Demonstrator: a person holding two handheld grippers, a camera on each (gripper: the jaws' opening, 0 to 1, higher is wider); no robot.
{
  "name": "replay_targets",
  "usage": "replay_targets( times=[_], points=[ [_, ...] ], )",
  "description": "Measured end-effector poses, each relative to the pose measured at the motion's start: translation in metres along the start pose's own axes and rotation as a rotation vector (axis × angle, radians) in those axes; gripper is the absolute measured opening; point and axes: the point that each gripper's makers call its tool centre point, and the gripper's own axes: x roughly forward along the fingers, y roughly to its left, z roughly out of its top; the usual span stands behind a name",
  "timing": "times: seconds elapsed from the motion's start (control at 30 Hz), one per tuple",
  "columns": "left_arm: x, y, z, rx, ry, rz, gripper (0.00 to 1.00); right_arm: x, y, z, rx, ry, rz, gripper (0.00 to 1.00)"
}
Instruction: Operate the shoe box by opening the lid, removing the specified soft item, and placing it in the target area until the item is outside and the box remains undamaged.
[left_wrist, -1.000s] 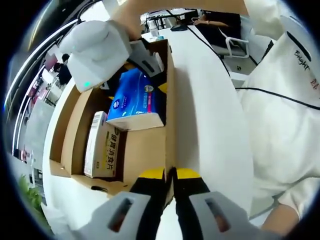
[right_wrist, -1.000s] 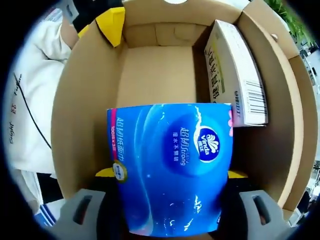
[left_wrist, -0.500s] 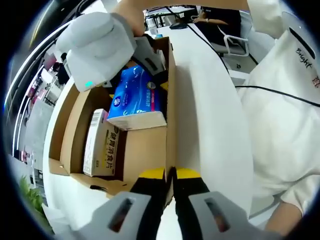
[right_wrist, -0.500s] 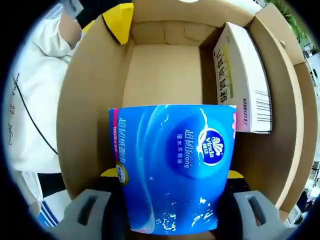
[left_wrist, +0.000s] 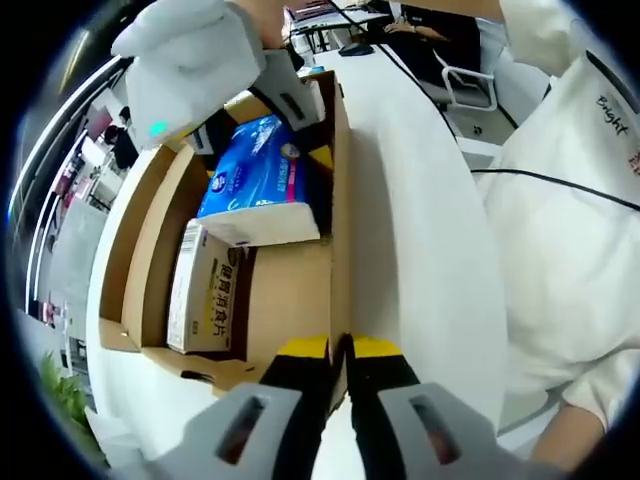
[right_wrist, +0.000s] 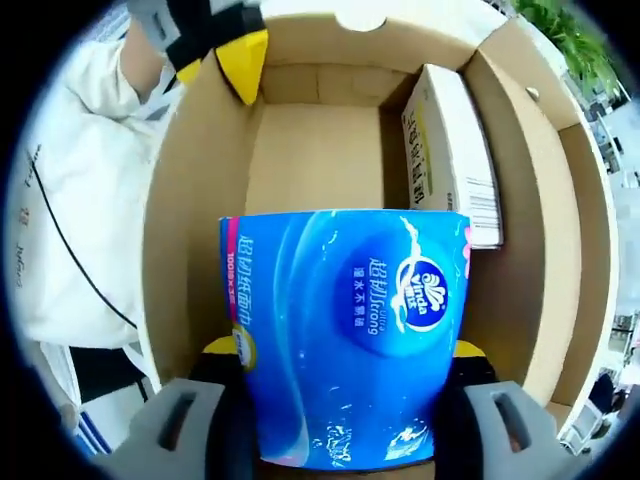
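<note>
The open cardboard shoe box (left_wrist: 290, 300) lies on a white table (left_wrist: 410, 220). My left gripper (left_wrist: 340, 352) is shut on the rim of the box's near side wall, and one yellow fingertip (right_wrist: 243, 58) of it shows in the right gripper view. A blue soft tissue pack (left_wrist: 255, 175) hangs tilted above the box floor, clamped across its width by my right gripper (right_wrist: 345, 350). The same pack (right_wrist: 345, 330) hides most of both jaws in the right gripper view. A white carton (left_wrist: 205, 290) lies along the far wall inside the box.
A person in white clothing (left_wrist: 570, 220) stands close along the table's right edge, with a black cable (left_wrist: 540, 180) crossing the clothing. The carton (right_wrist: 450, 150) and the box walls (right_wrist: 195, 200) surround the pack. Desks and chairs stand beyond the table's far end.
The right gripper has risen with the tissue pack, which now sits higher above the box floor and nearer the rim. The left gripper has kept its hold on the wall.
</note>
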Motion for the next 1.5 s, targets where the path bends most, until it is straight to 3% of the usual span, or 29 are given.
replay_targets(
  times=[0.07,0.27,0.6,0.8,1.03,1.23,1.3,1.37,1.5],
  points=[
    [0.0,0.0,0.0,0.001,0.002,0.0,0.05,-0.009,0.003,0.005,0.009,-0.027,-0.004,0.7],
    [0.0,0.001,0.0,-0.001,0.001,-0.002,0.05,-0.029,0.006,0.003,-0.021,-0.005,-0.044,0.7],
    [0.0,0.001,0.0,-0.022,0.003,-0.018,0.05,-0.044,0.01,-0.004,-0.07,0.018,-0.086,0.7],
    [0.0,0.001,-0.001,-0.038,0.004,-0.03,0.04,-0.055,0.014,-0.007,-0.078,0.013,-0.072,0.7],
    [0.001,0.001,-0.001,-0.027,0.002,-0.011,0.05,-0.067,0.014,-0.03,-0.106,0.062,-0.1,0.7],
    [0.002,0.002,-0.001,-0.03,0.02,-0.018,0.05,-0.08,0.015,-0.042,-0.101,0.041,-0.123,0.7],
    [0.001,0.002,-0.001,-0.035,0.015,-0.016,0.05,-0.086,0.018,-0.053,-0.134,0.078,-0.129,0.7],
    [0.001,0.002,-0.001,-0.031,0.011,-0.013,0.05,-0.088,0.024,-0.053,-0.094,0.067,-0.141,0.7],
    [0.001,0.002,-0.001,-0.032,0.016,-0.015,0.05,-0.089,0.022,-0.058,-0.118,0.032,-0.152,0.7]
  ],
)
